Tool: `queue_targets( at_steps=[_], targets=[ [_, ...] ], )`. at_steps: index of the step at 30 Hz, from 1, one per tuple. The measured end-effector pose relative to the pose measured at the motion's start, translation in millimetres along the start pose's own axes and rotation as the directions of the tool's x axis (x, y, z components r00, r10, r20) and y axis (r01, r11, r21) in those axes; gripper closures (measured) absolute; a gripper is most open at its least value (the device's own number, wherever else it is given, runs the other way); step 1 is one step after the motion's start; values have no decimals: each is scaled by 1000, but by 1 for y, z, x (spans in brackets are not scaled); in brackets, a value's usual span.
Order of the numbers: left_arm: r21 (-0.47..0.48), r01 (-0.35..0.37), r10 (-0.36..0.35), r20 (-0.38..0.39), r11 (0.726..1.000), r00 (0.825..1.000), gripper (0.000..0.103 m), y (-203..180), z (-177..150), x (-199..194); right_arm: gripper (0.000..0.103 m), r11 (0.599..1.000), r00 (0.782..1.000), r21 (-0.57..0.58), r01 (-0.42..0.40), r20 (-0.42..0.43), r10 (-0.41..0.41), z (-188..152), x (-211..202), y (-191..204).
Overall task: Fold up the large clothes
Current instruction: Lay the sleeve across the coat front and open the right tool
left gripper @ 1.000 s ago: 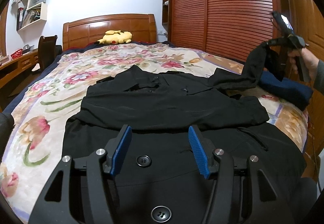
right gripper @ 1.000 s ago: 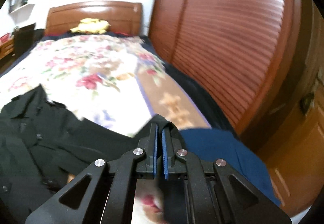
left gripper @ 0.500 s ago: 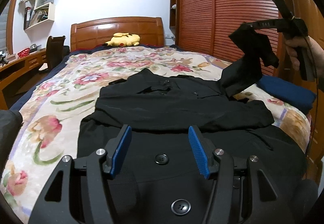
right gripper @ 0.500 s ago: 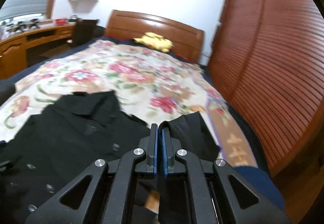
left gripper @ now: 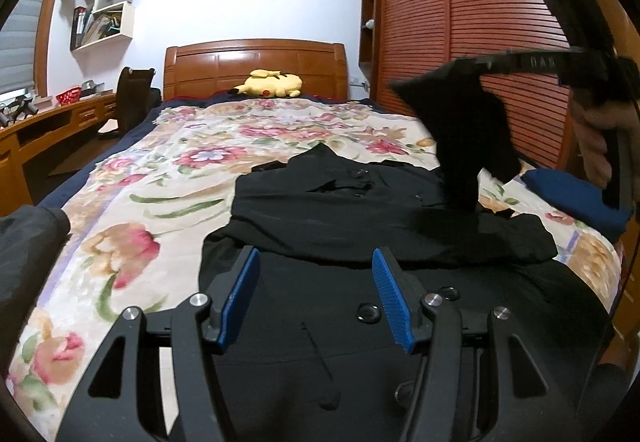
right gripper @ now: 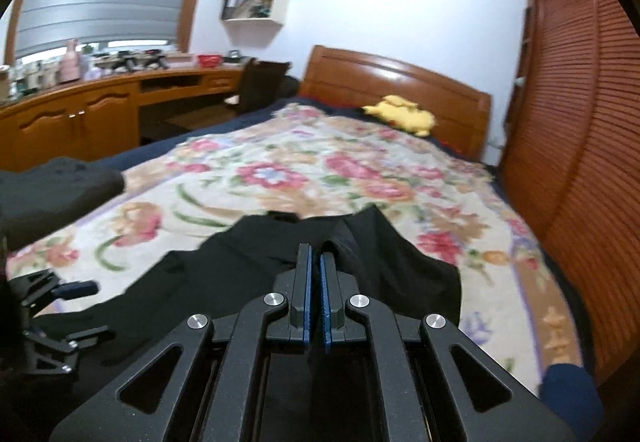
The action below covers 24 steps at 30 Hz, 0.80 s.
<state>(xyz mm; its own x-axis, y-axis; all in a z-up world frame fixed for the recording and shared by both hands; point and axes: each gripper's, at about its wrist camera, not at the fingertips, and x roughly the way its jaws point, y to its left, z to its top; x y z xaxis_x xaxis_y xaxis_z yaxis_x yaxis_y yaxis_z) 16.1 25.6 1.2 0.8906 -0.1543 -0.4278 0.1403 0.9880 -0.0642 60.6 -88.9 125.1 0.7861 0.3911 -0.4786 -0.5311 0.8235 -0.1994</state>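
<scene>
Black coat (left gripper: 360, 210) on floral bedspread (left gripper: 168, 162); bedroom, perhaps.

1. Left gripper (left gripper: 316, 294) hangs low over the bed, pointing slightly downward, jaws apart with nothing between them.
2. Right gripper (right gripper: 316, 290) is raised at the right (a hand (left gripper: 600, 146) grips its handle), jaws clamped on black cloth.

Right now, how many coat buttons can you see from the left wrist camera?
3 clear: one beside the left gripper's right pad, one further right, one nearest the camera. Others may be hidden.
</scene>
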Motion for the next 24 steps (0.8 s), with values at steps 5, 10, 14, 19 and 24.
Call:
queue_targets(
  at_steps=[5,10,14,19,24],
  targets=[
    [-10,-13,13,3,1000,1000,45,8,-2,-3,101,999,996,-20,-41,-77,40,-21,23,26],
    [-14,-22,22,4,1000,1000,45,14,-4,-5,101,998,986,-9,-63,-157,61,-49,38,33],
    [-20,-23,23,6,1000,1000,45,16,-4,-5,101,994,973,34,-104,-202,109,-72,44,36],
    [-20,-24,24,6,1000,1000,45,17,-4,-5,98,988,958,55,-148,-240,157,-86,43,49],
    [-17,-25,25,5,1000,1000,45,17,-5,-4,68,988,952,39,-148,-265,153,-92,36,58]
  ],
)
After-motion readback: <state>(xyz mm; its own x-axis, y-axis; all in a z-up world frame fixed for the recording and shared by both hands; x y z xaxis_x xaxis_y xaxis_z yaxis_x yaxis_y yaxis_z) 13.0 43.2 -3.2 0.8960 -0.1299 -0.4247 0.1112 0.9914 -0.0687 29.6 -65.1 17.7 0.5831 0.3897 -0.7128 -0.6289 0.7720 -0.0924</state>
